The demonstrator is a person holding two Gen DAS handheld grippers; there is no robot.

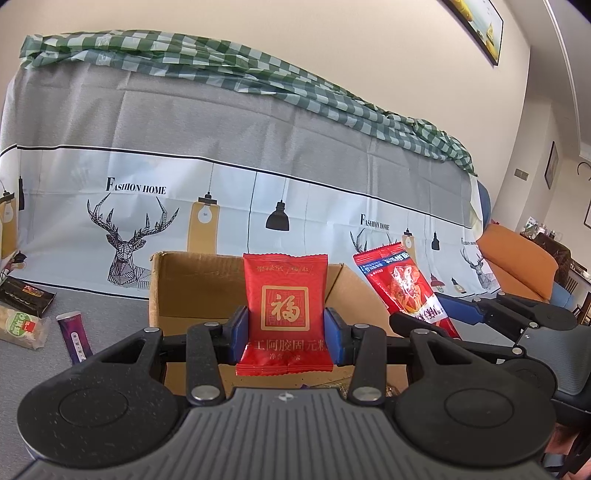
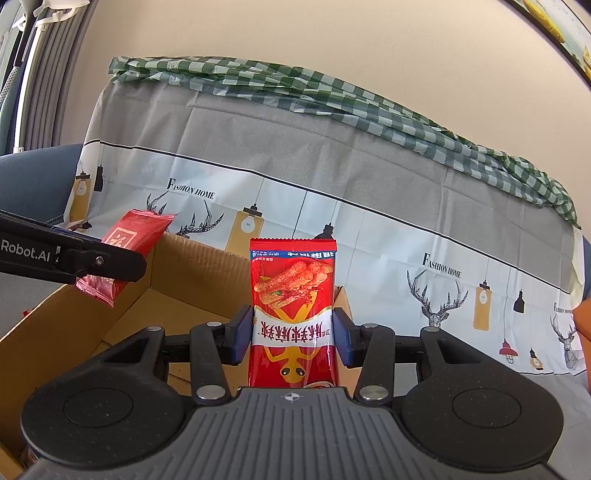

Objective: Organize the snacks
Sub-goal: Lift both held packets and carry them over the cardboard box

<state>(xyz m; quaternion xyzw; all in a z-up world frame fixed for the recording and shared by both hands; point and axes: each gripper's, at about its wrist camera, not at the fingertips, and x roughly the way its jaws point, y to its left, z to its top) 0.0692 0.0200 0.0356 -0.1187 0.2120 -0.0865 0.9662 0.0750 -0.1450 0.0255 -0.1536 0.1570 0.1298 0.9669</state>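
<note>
Two grippers are up over the box, each with a packet. Our left gripper [image 1: 286, 334] is clamped on a red sachet [image 1: 284, 314] with a gold square emblem, its blue pads [image 1: 239, 332] pressing the packet's two side edges and the packet standing upright between them. Our right gripper [image 2: 293, 338] pinches a taller red spicy-strip packet [image 2: 293, 314] the same way, its print upside down to the camera.

Just beyond and below both sets of fingers sits the open cardboard box [image 1: 192, 291], flaps up. From the left wrist view the right gripper and its packet appear off to the right, above the box's far corner.

Left of the left gripper, well apart from the box, three more snacks lie on the grey cloth surface [image 1: 110, 306]: a purple stick packet [image 1: 75, 336], a green-labelled cracker pack [image 1: 22, 328] and a dark wrapped bar [image 1: 24, 295].

Behind the box rises a draped cloth printed with deer heads and hanging lamps [image 1: 221, 184], a green checked cloth [image 1: 258, 70] bunched along its top. Beyond that, a cream wall [image 1: 332, 33] with a framed picture [image 1: 476, 26]; far right, an orange seat [image 1: 517, 266].
</note>
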